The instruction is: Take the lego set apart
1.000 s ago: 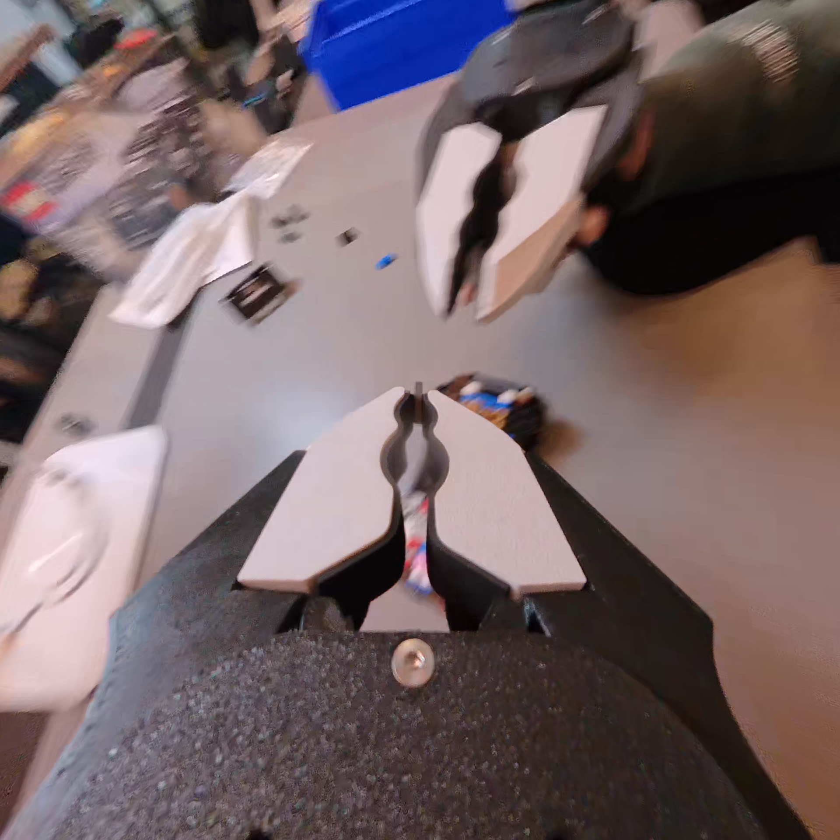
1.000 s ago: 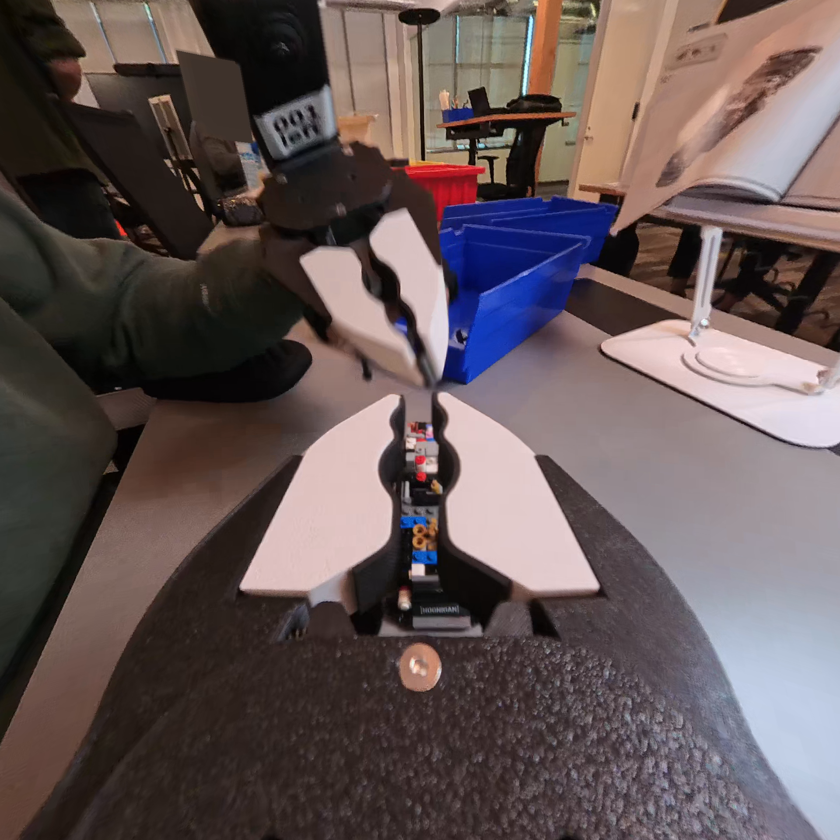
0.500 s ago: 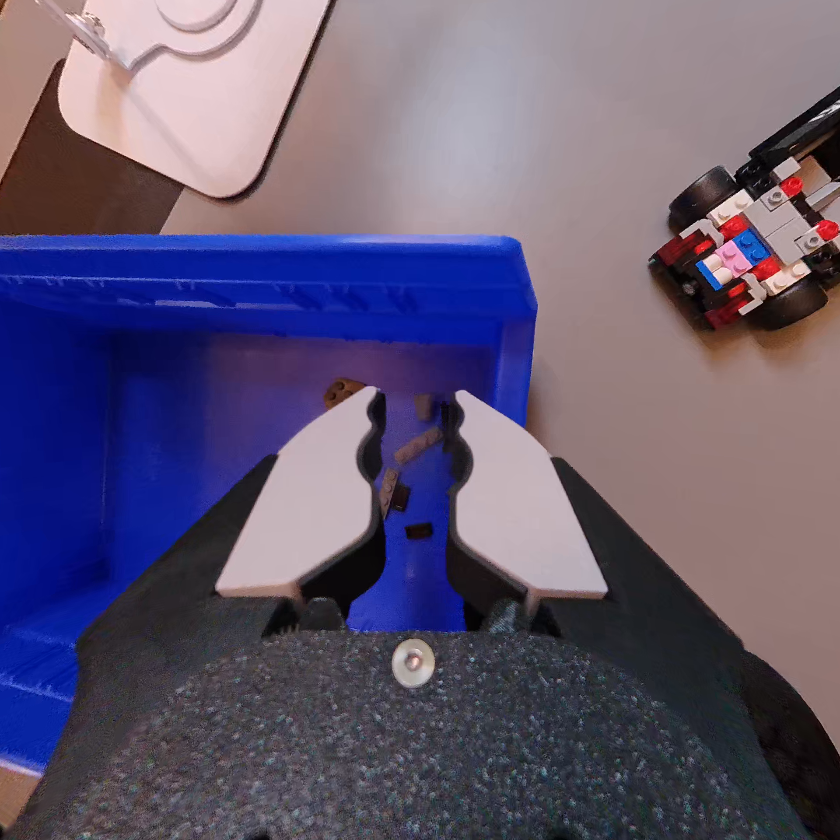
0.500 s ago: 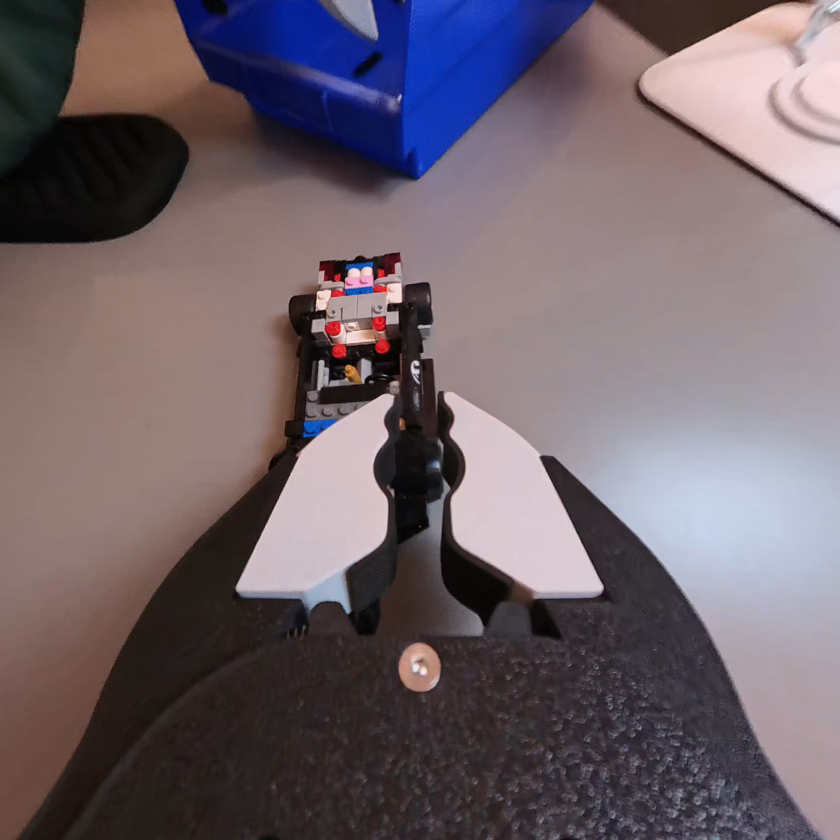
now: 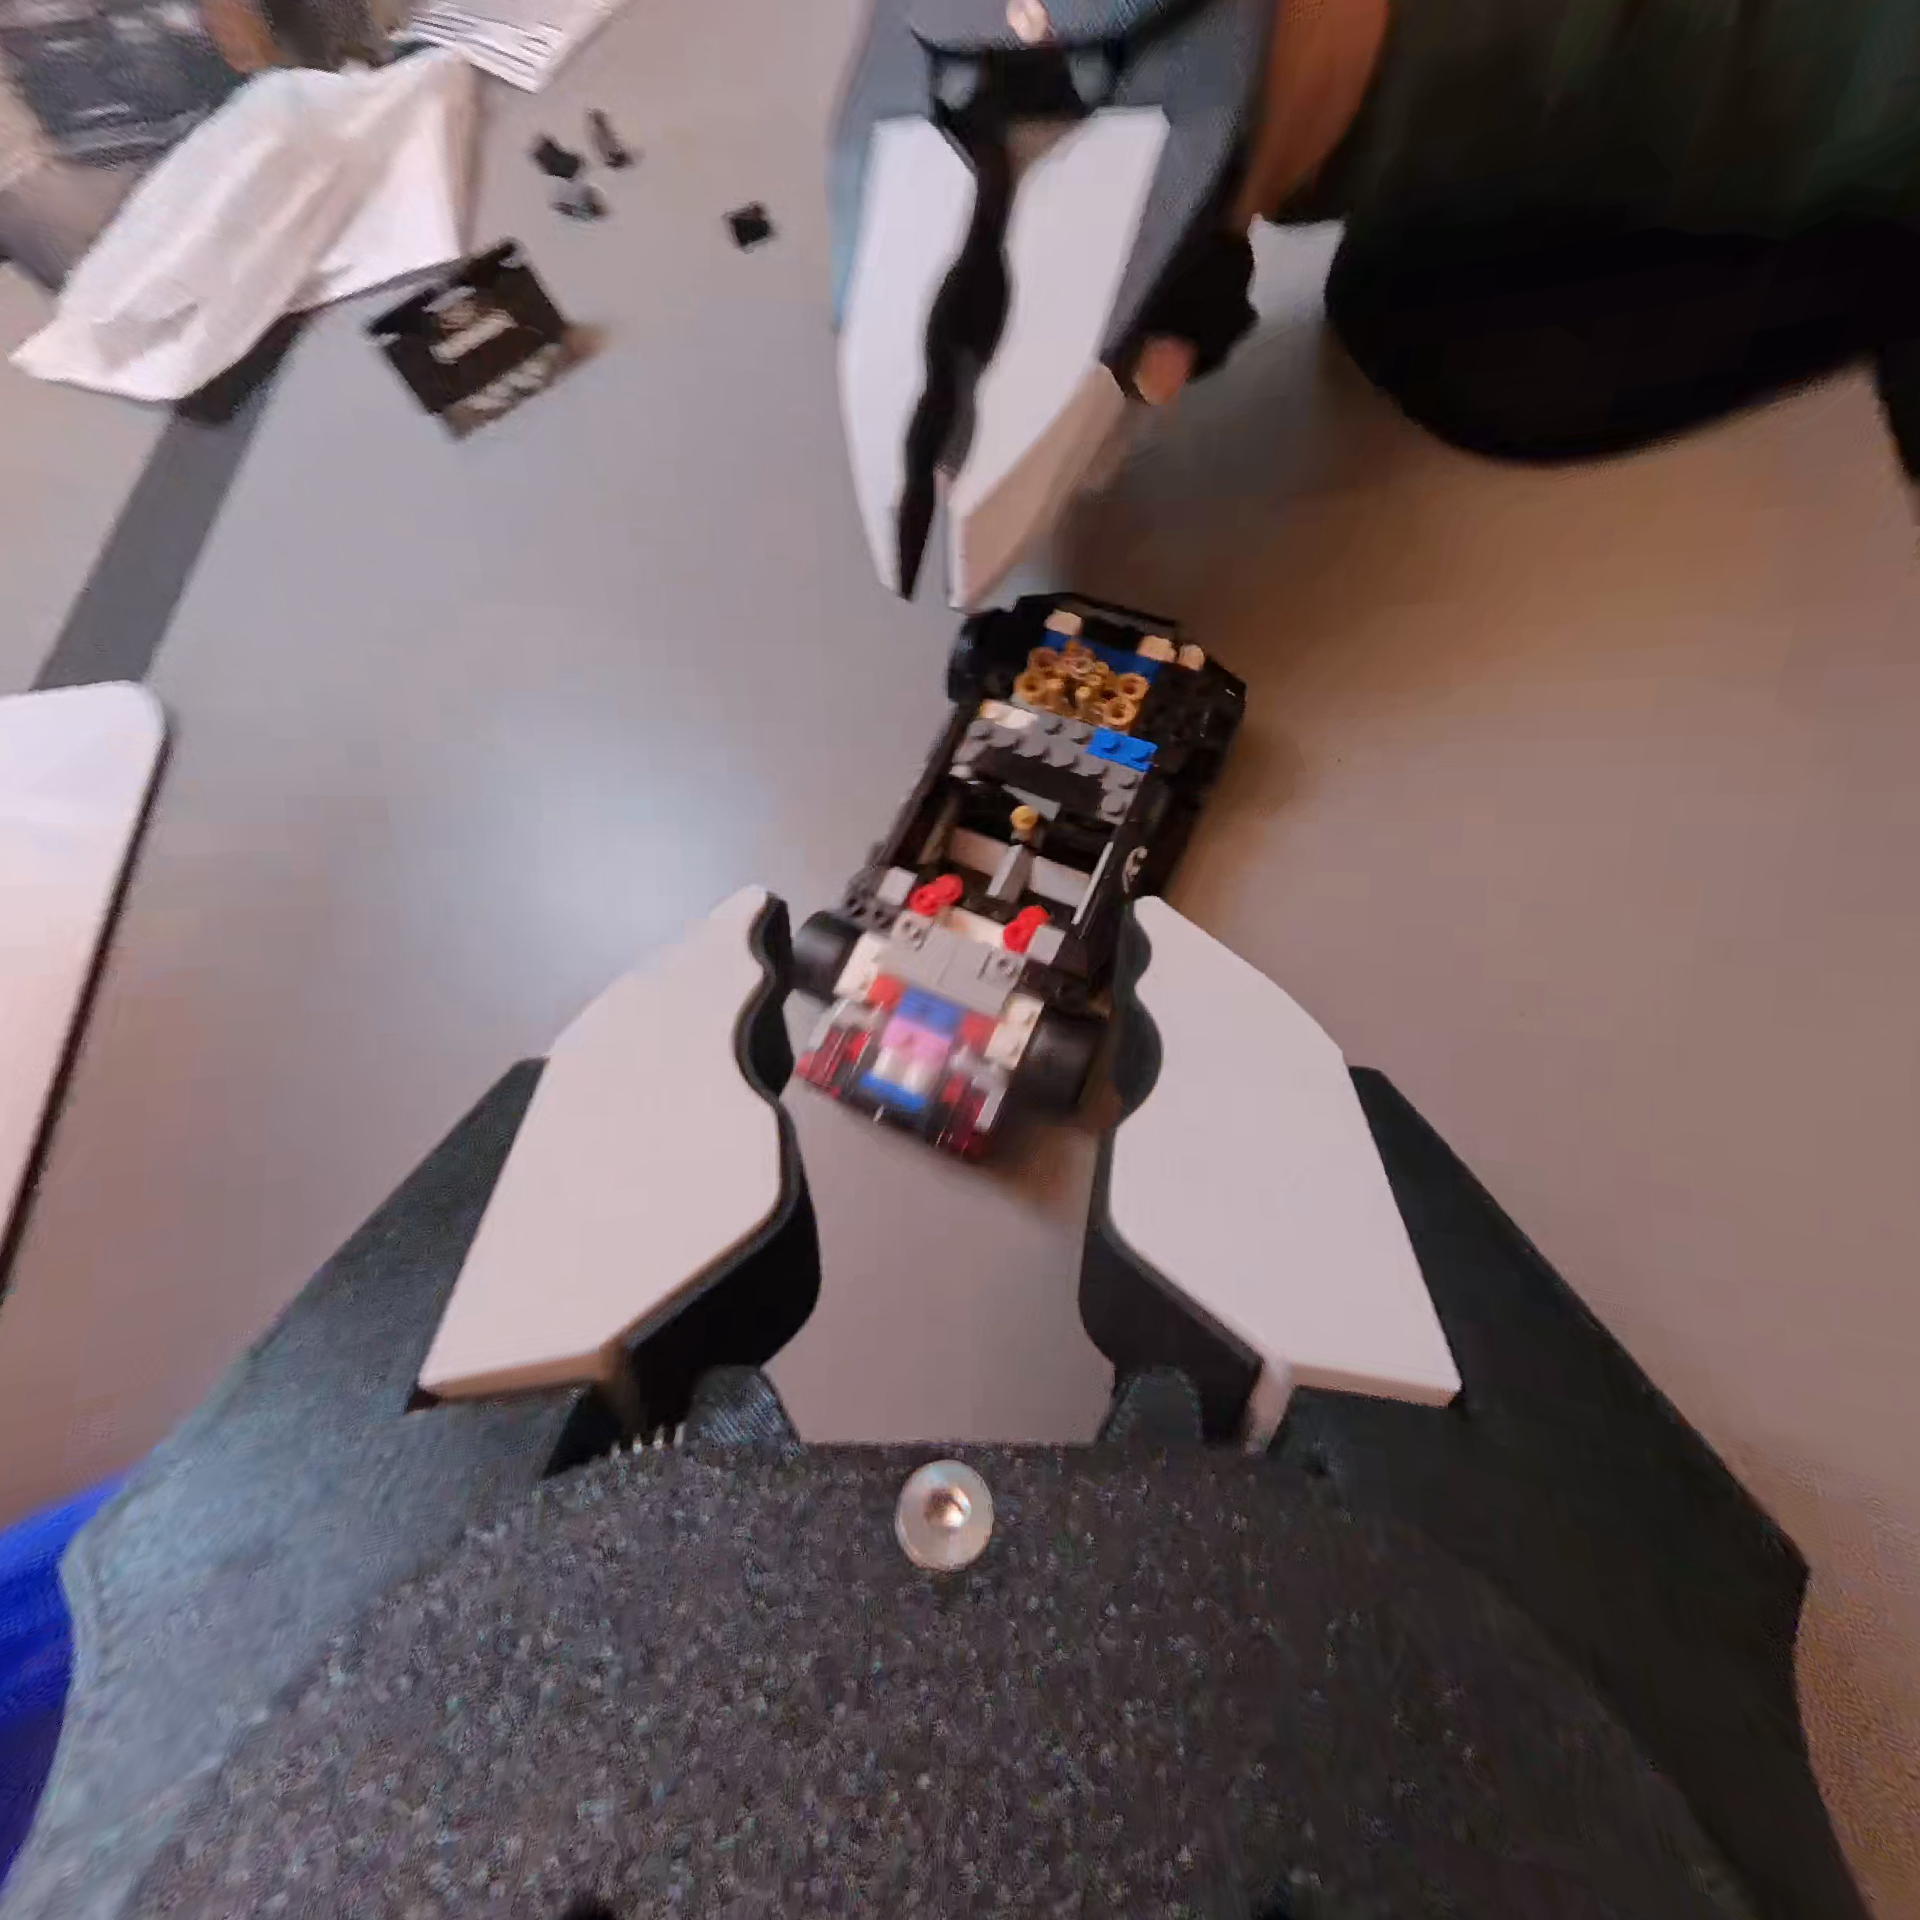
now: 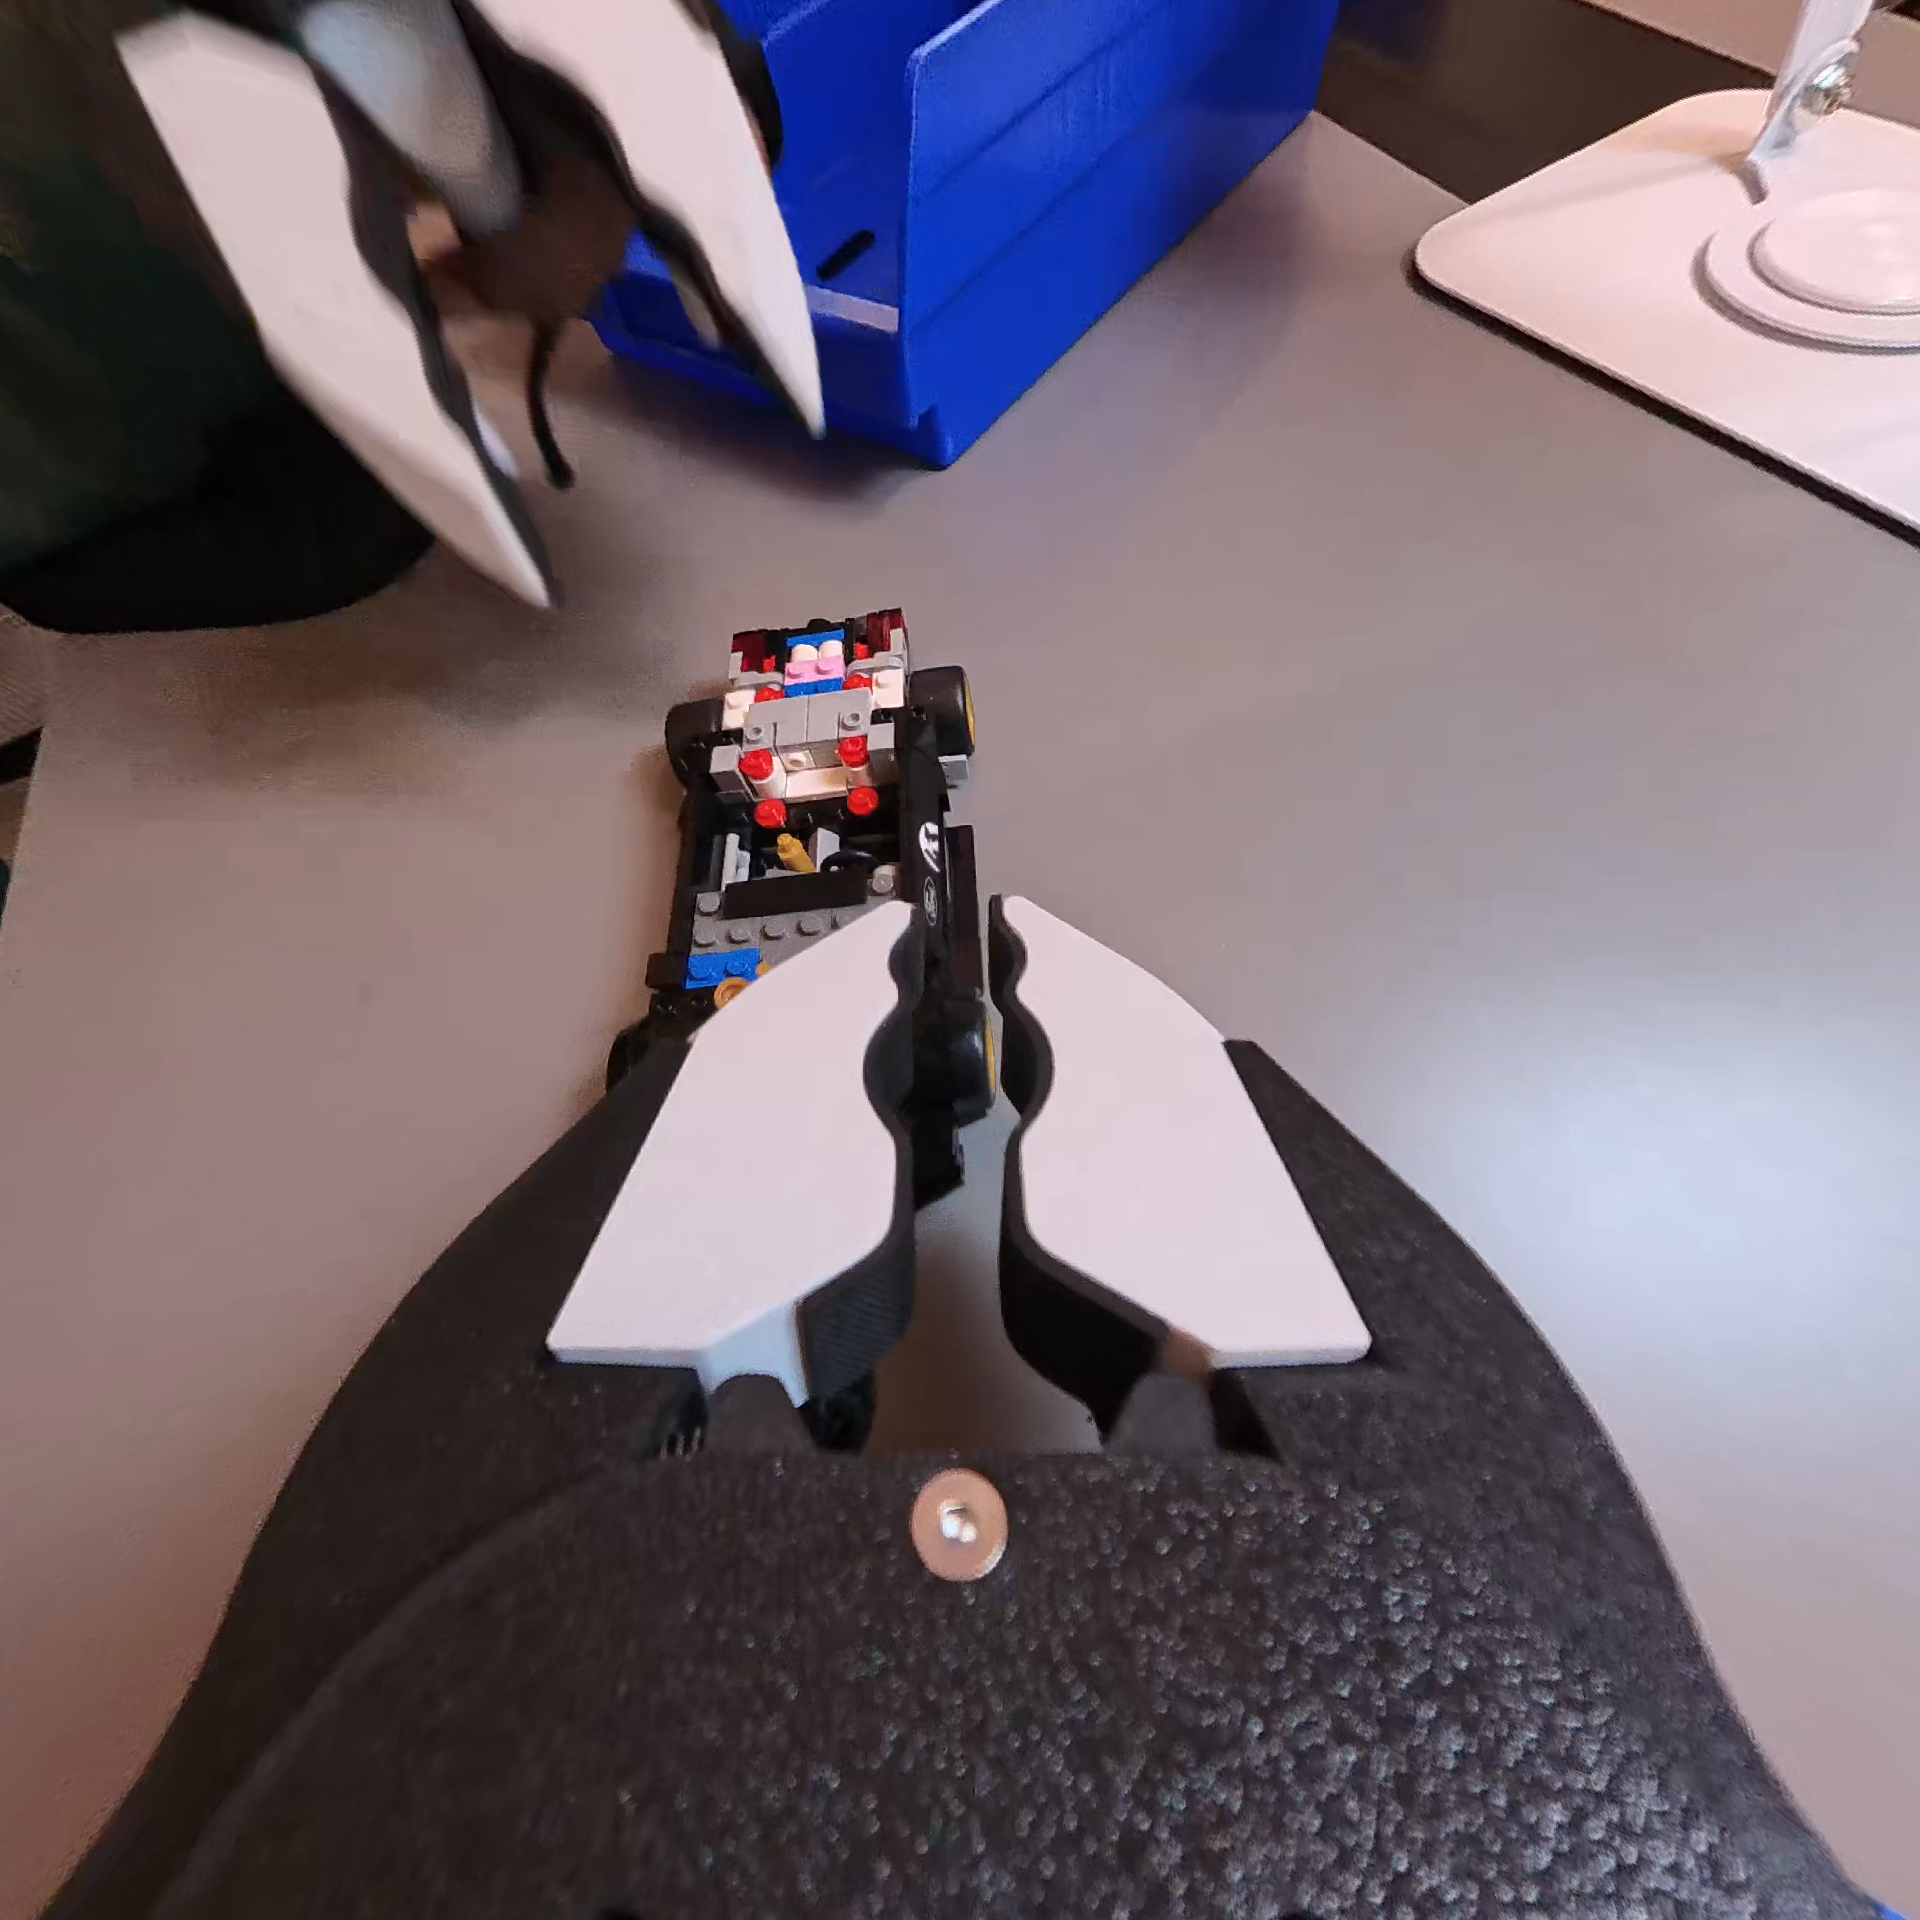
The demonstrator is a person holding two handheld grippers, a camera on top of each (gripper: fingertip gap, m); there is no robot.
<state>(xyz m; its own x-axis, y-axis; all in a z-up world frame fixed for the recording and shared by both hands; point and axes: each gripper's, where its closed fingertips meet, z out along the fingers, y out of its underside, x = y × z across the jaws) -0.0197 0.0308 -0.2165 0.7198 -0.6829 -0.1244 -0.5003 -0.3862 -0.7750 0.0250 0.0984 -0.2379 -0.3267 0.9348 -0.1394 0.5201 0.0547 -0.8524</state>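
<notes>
Here the lego car [image 5: 1023, 883] sits on the grey table [image 5: 1558, 935], its roof off. The left gripper [image 5: 951, 914] hangs with jaws spread wide either side of the car's red-and-pink end. The right gripper [image 6: 951, 914] has its jaws narrowly parted around the car's black side panel, seemingly touching it, near the blue bin [image 6: 1039, 208]
</notes>
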